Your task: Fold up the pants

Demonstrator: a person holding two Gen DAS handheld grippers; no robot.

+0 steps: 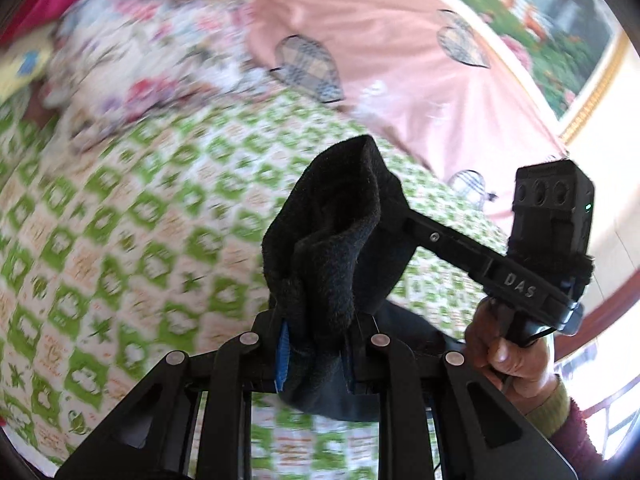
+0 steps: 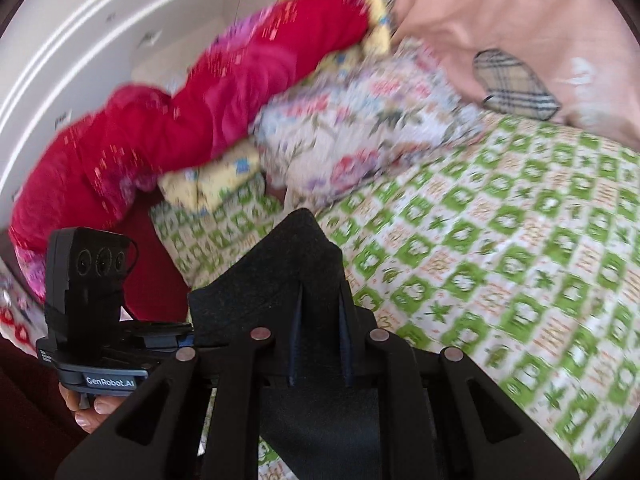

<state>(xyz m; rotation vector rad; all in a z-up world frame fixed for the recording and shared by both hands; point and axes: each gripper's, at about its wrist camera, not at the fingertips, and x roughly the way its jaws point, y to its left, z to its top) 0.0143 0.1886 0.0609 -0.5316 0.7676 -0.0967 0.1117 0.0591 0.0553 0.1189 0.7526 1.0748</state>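
Note:
The black pants (image 1: 332, 232) hang bunched between both grippers above the bed. My left gripper (image 1: 320, 344) is shut on a thick fold of the cloth, which covers its fingertips. In the same view my right gripper (image 1: 408, 220) comes in from the right, its tip buried in the cloth, with a hand (image 1: 504, 348) on its handle. From the right wrist, the pants (image 2: 288, 272) rise in a peak over my right gripper (image 2: 320, 340), which is shut on them. My left gripper (image 2: 188, 332) meets the cloth's left edge.
A green and white patterned bedsheet (image 1: 120, 240) (image 2: 500, 260) lies below. At the far side are a pink cover with checked patches (image 1: 380, 40), a floral pillow (image 2: 360, 120) and a red blanket (image 2: 180, 120). A framed picture (image 1: 540, 20) hangs on the wall.

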